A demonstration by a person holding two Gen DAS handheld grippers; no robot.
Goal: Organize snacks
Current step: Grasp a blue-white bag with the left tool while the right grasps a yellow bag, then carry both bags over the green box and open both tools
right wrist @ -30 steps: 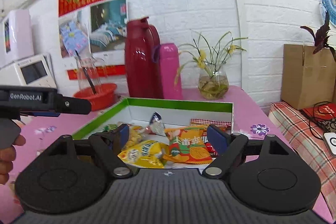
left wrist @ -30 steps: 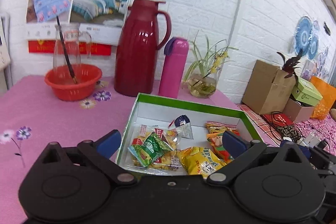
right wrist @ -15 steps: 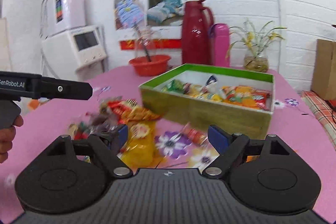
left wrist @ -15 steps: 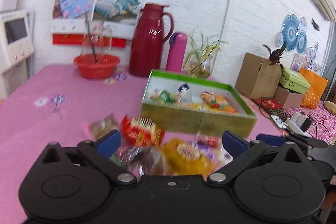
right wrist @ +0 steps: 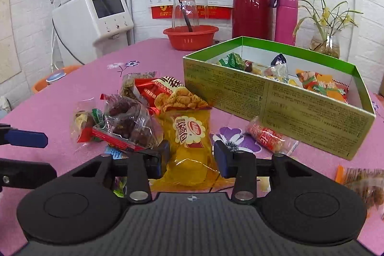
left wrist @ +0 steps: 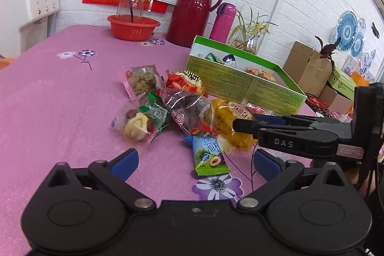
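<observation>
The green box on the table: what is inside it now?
Inside the green box several snack packets show: a green packet, a dark blue-and-white one, an orange one. The near wall hides the floor and anything lower.

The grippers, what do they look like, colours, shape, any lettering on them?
Both are matte black plastic. The left gripper and right gripper each have two round discs at the base, silver pivot screws on angled linkage arms, and blue finger pads. In the left wrist view, the right gripper's side reads "DAS", and thin black cables hang by it.
</observation>
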